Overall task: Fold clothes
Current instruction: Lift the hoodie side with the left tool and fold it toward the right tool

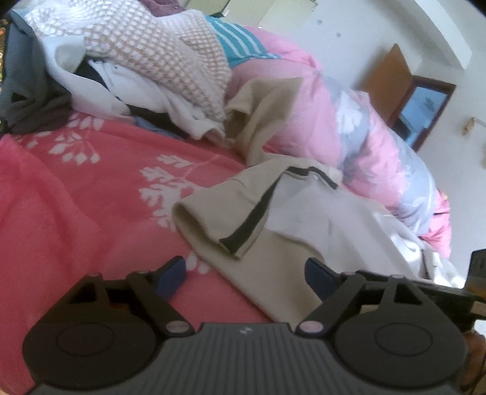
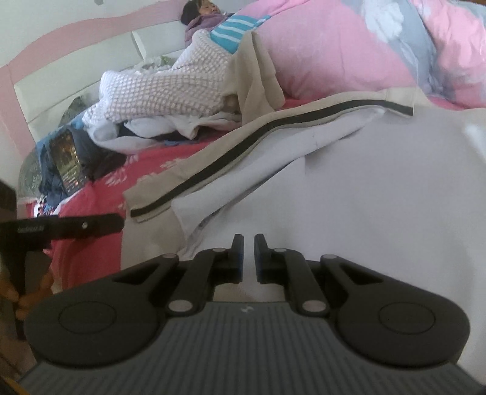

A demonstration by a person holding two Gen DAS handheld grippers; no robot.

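A beige and white garment [image 1: 273,212] with a black stripe lies spread on the red floral sheet [image 1: 76,188]. Its open beige sleeve end points toward the left. My left gripper [image 1: 244,262] stands open just above the garment's near edge, with the beige cloth below the gap and neither pad touching it. In the right wrist view the same garment [image 2: 364,182] fills the right side, its black stripe [image 2: 243,142] running diagonally. My right gripper [image 2: 249,240] is shut over the white fabric; I see no cloth pinched between the pads.
A heap of unfolded clothes [image 1: 152,60] lies at the back of the bed. A pink and grey quilt [image 1: 319,115] is bunched along the far side. A person [image 2: 203,15] lies by the pink headboard [image 2: 60,39]. A dark magazine [image 2: 66,158] rests at the left.
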